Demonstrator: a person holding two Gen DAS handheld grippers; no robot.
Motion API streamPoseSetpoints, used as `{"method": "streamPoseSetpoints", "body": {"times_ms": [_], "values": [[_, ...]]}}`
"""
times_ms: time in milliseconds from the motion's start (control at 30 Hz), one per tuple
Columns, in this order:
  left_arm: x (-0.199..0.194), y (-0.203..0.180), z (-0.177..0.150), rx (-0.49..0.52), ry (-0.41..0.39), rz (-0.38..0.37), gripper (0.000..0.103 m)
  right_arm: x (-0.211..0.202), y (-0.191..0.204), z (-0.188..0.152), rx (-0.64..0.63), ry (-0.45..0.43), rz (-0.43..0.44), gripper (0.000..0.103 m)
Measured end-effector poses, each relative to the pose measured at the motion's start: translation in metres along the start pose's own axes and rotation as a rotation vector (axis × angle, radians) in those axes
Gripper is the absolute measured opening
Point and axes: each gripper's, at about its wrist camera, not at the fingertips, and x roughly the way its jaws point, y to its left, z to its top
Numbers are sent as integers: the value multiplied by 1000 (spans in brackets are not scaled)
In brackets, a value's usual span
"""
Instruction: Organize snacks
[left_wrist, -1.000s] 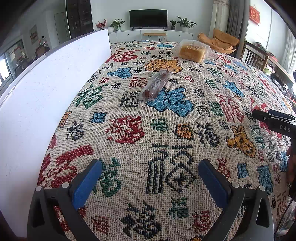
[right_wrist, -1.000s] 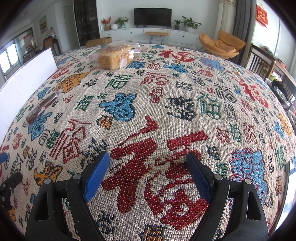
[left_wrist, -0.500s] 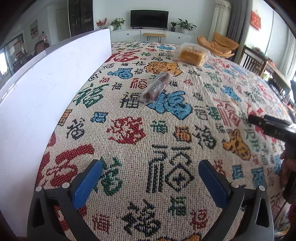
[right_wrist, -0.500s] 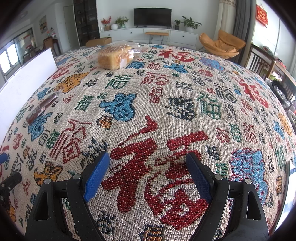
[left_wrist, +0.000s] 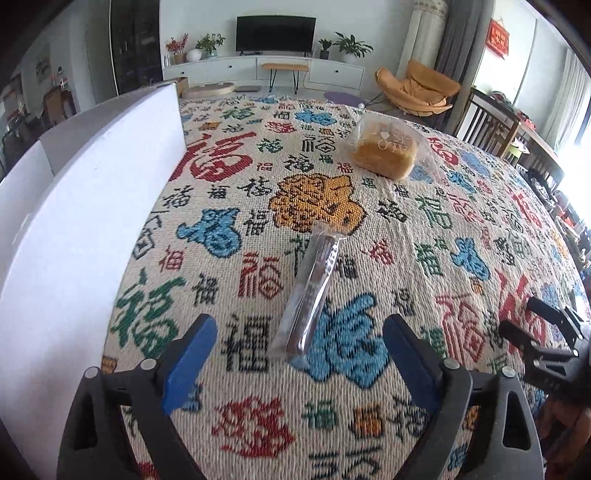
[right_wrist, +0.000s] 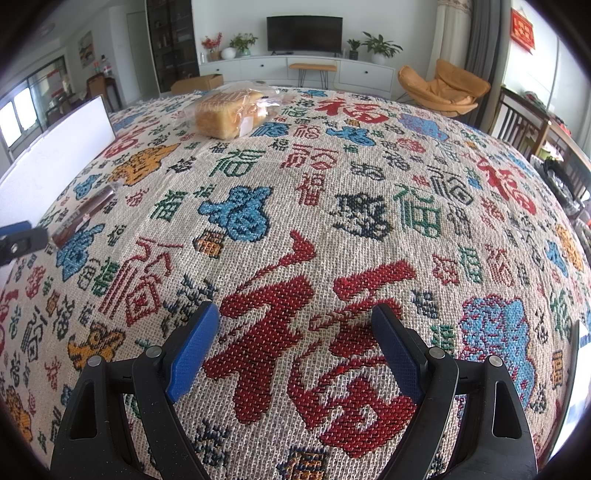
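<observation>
A long snack bar in a clear wrapper (left_wrist: 308, 295) lies on the patterned tablecloth (left_wrist: 424, 229). My left gripper (left_wrist: 295, 343) hovers over the bar's near end with the blue pads either side of it; the jaws are closing and the pads do not touch the wrapper. A bagged loaf of bread (left_wrist: 384, 149) sits farther back. In the right wrist view the bar (right_wrist: 83, 218) is at the far left and the bread (right_wrist: 229, 112) at the back. My right gripper (right_wrist: 295, 347) stands open over the cloth, holding nothing.
A tall white box wall (left_wrist: 85, 206) runs along the left side of the table, also seen as the white box (right_wrist: 51, 162). The right gripper's body (left_wrist: 546, 350) shows at the right edge. Chairs (left_wrist: 491, 125) stand beyond the table's right side.
My left gripper moved forward across the cloth to the snack bar, and its jaws have narrowed. The right gripper has stayed still.
</observation>
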Motion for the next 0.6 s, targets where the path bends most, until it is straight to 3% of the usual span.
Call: {"method": "streamPoseSetpoints", "body": {"times_ms": [133,167,233,267,300,367,433,533,600], "values": [[32,-12,6,55,55,59,73,0,-1,0,0,0,0,87],[31,-15,4,77,21,82,71,0,-1,0,0,0,0,87],[28,-17,0,77,-8,70,52,-1,-1,0,1,-4,-1,87],[26,-17,-1,77,-17,80,25,-3,-2,0,7,-17,11,87],[24,-16,-2,80,-14,78,18,-7,-2,2,12,-48,59,87],[18,-11,-7,68,-10,59,18,-16,0,18,-43,-154,153,87],[9,-4,-17,35,-9,40,18,-15,14,54,-194,-227,139,87],[-5,6,-36,-33,-12,7,17,7,41,120,-448,-262,150,87],[-14,7,-49,-49,-22,6,18,33,56,161,-574,-228,130,87]]}}
